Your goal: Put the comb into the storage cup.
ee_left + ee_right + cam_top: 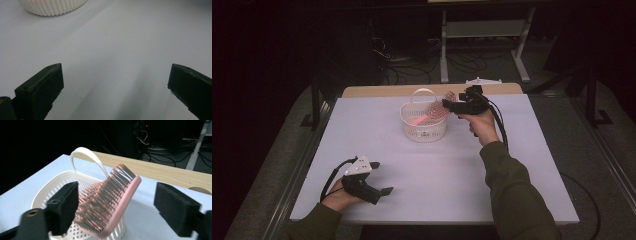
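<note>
Bare table (437, 170) lies open all round; only the white basket (424, 131) and leaning hairbrush (435, 114) obstruct.

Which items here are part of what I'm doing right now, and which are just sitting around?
In the job:
- pink hairbrush, leaning in the basket, between the open jaws of the right gripper
- white basket with a handle

Just there:
- left gripper, open, low over the bare table
- white stand and cables on the floor behind the table
</note>
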### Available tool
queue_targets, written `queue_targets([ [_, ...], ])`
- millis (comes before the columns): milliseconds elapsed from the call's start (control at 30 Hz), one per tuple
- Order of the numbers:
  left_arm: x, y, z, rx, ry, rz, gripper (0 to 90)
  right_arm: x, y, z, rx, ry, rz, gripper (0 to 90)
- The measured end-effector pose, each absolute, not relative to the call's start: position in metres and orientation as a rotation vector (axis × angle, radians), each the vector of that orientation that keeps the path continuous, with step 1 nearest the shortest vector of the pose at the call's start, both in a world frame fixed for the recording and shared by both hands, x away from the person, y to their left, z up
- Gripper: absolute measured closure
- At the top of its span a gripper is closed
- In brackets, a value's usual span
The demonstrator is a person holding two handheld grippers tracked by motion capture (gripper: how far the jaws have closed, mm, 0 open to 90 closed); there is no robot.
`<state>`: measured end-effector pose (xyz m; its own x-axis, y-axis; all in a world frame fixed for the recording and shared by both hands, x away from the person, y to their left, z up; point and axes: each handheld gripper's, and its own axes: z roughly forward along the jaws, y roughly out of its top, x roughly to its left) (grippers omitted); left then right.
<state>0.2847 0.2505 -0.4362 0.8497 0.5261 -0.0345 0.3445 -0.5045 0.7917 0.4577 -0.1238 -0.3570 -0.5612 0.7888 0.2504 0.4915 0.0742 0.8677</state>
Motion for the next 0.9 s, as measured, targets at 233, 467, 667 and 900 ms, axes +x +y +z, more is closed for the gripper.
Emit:
queue_targets([
  [233, 0.285, 0.251, -0.437, 2.15, 0.63, 0.264, 0.1, 0.454, -0.127, -0.356, 1.249, 2.124, 1.445, 5.7],
  [467, 0.285, 0.253, -0.437, 2.146, 0.631, 0.262, 0.1, 0.448, -0.127, -0.356, 1.193, 2.185, 1.399, 0.5],
  [667, 0.284, 0.254, -0.436, 2.146, 0.631, 0.267, 0.1, 0.44, -0.124, -0.357, 1.162, 2.215, 1.38, 0.4],
  [900, 0.284, 0.254, -0.436, 2.145, 0.632, 0.273, 0.1, 0.427, -0.123, -0.362, 1.118, 2.253, 1.344, 0.0],
])
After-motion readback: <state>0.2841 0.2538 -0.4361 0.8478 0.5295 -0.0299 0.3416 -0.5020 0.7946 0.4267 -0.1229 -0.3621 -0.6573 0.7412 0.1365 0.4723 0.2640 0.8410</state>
